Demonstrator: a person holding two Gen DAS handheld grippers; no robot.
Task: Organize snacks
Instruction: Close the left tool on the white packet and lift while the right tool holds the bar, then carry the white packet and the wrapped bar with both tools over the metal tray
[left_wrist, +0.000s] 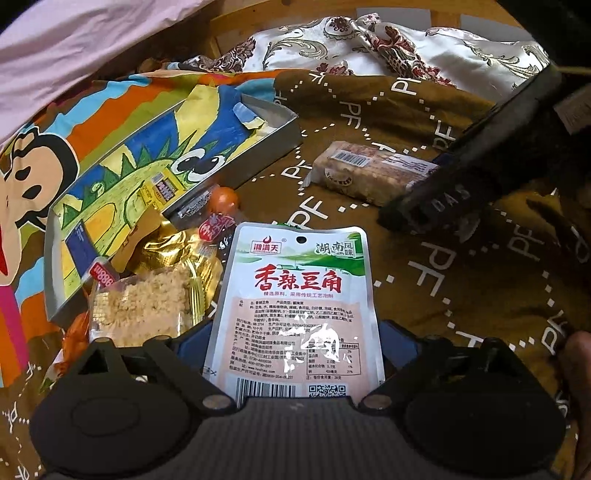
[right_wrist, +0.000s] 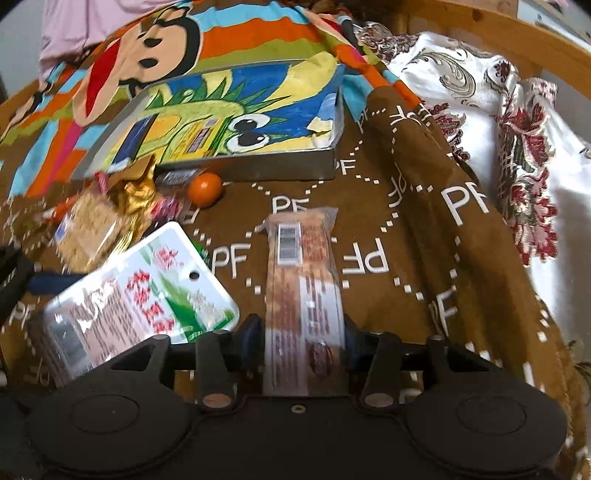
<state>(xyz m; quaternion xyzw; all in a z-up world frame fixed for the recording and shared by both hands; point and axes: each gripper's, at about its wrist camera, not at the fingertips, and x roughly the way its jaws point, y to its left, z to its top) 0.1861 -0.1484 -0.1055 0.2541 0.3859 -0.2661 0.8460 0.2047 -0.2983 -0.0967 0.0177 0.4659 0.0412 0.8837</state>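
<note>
Down at the left claw, a white snack pouch sits between wide-set fingers; whether the pads press it is hard to tell. At ten o'clock lies a pile of small snacks, and beyond it an open tin box with a cartoon lining. The right claw is closed narrowly on a long bar snack pointing toward twelve o'clock. Everything rests on a brown blanket printed with letters.

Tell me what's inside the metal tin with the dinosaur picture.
The tin shows mostly its dinosaur liner, plus a yellow packet and a blue one. Anything beneath the liner is hidden.
</note>
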